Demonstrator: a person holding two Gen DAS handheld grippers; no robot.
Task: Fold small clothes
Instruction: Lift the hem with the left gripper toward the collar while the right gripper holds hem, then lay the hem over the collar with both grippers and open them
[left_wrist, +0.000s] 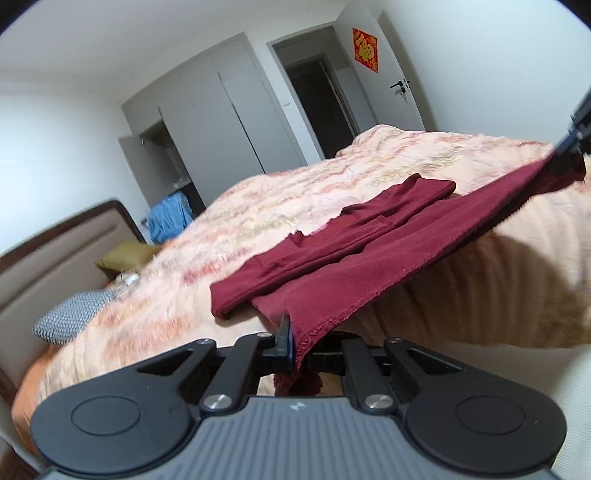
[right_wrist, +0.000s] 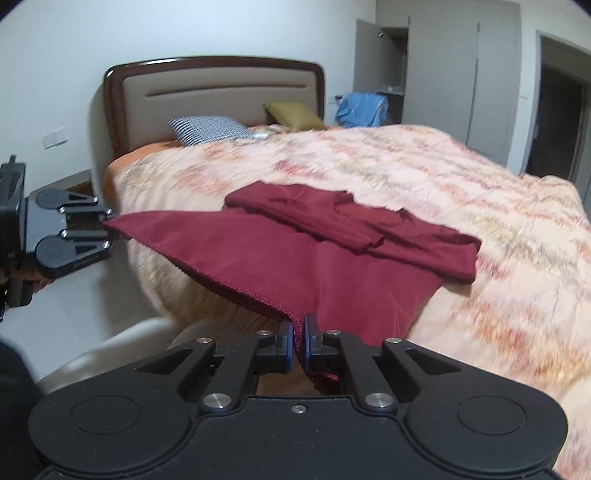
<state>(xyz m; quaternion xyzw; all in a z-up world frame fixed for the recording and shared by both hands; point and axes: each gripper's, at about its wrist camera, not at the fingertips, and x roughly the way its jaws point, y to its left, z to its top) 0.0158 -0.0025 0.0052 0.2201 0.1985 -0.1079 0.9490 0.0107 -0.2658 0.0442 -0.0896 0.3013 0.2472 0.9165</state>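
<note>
Maroon garment (right_wrist: 280, 254) is hanging stretched off the bed (right_wrist: 424, 173) edge, the left gripper (left_wrist: 295, 345) and right gripper (right_wrist: 298, 338) each pinching a hem corner closed, so uneven pulling is probably risking dragging the folded-in sleeves loose.

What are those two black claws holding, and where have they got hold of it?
Both grip the dark red garment by its hem: left gripper at one corner, right gripper at the other.

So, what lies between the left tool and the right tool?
The hem of the dark red garment, held stretched between left tool and right tool; the right wrist view shows it.
</note>
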